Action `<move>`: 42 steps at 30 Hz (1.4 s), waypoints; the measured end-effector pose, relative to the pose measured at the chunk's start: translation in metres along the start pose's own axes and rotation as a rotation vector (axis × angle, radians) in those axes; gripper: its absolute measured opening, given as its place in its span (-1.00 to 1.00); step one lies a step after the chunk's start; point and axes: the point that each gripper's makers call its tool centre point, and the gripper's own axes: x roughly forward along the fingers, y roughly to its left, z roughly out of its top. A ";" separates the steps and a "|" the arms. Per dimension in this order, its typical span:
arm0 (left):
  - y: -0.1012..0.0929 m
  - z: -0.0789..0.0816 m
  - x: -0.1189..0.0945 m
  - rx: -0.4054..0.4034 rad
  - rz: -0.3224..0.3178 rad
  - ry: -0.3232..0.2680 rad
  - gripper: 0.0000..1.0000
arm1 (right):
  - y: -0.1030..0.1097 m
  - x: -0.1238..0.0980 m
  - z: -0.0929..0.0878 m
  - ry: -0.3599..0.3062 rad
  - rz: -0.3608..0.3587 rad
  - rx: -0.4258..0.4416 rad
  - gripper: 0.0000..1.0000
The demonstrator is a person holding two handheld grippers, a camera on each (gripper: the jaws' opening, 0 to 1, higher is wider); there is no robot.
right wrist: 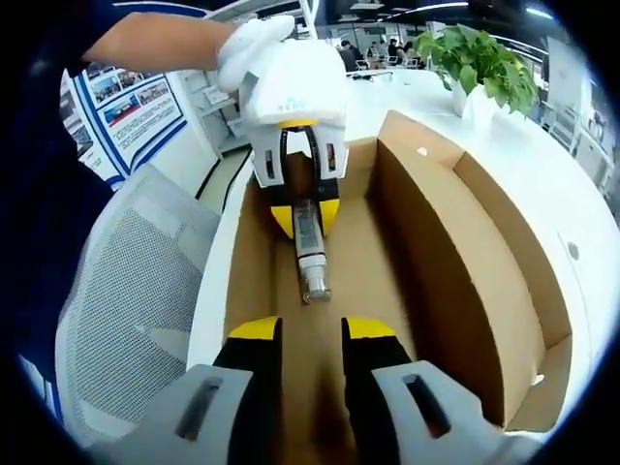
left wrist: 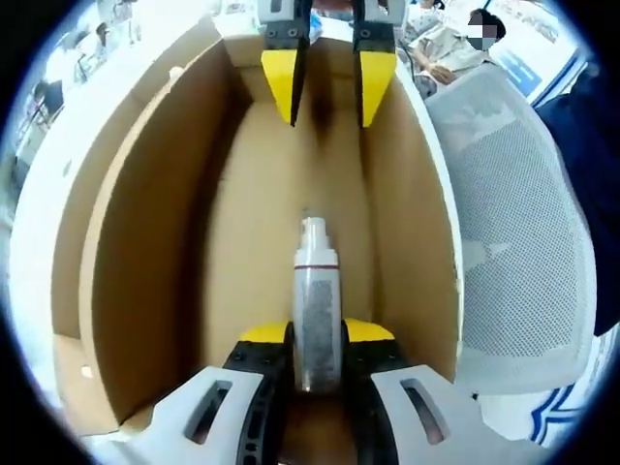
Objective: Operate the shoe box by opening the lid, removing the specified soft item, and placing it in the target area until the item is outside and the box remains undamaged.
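Gripping a clear bottle [left wrist: 316, 310] inside the open shoe box [left wrist: 145, 252], my left gripper [left wrist: 317, 339] has its jaws clamped on the body — cap pointing forward. My right gripper [right wrist: 310, 334] stands parted, holding nothing. The right gripper view adds a potted plant [right wrist: 480, 63]; the left gripper view adds a mesh chair [left wrist: 523, 232].

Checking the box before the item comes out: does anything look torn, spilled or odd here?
No damage or spill shows. The open cardboard box looks sound. One oddity: the left hand-held gripper is shut on a rigid-looking bottle, not something soft. The right hand-held gripper is open inside the box.
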 end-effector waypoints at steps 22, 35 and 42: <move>0.003 0.015 0.009 -0.018 0.001 -0.022 -0.64 | -0.003 0.005 -0.004 -0.004 0.004 0.011 -0.55; 0.004 0.016 0.003 -0.103 -0.041 -0.106 -0.70 | -0.006 0.016 -0.004 -0.016 -0.013 -0.023 -0.44; 0.005 0.020 -0.006 -0.108 -0.040 -0.147 -0.71 | -0.012 0.016 0.000 -0.023 -0.023 -0.024 -0.44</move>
